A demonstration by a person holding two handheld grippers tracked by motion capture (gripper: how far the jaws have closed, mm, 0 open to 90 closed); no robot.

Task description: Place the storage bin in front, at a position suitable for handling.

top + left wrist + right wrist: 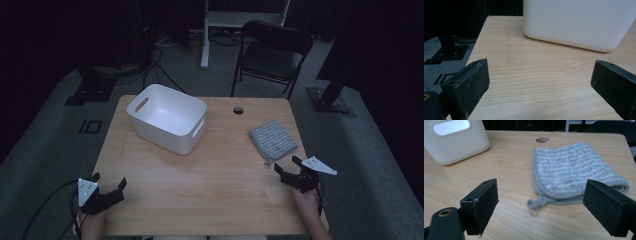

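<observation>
A wooden table (200, 170) is seen from the high view, with a white plastic bin (167, 118) set on its far left part, handle slots cut in its end walls, interior bare as far as can be seen. A folded grey ribbed cloth (273, 139) lies flat on the right part of the table, well apart from the bin, with a small hanging loop (534, 204) at its near corner. A round cable hole (238, 110) is noted in the tabletop near the far edge, between bin and cloth. The left gripper (109, 188) is held at the near left corner of the table, jaws spread wide, nothing between them; in the left gripper view bare wood lies between the jaws and the bin wall (579, 22) stands ahead. The right gripper (286, 167) is held near the right edge, just short of the cloth, jaws likewise spread and empty; in the right gripper view the cloth (574, 170) lies ahead between the jaws, not touched by either. A black folding chair (272, 52) is seen on the floor beyond the table.
</observation>
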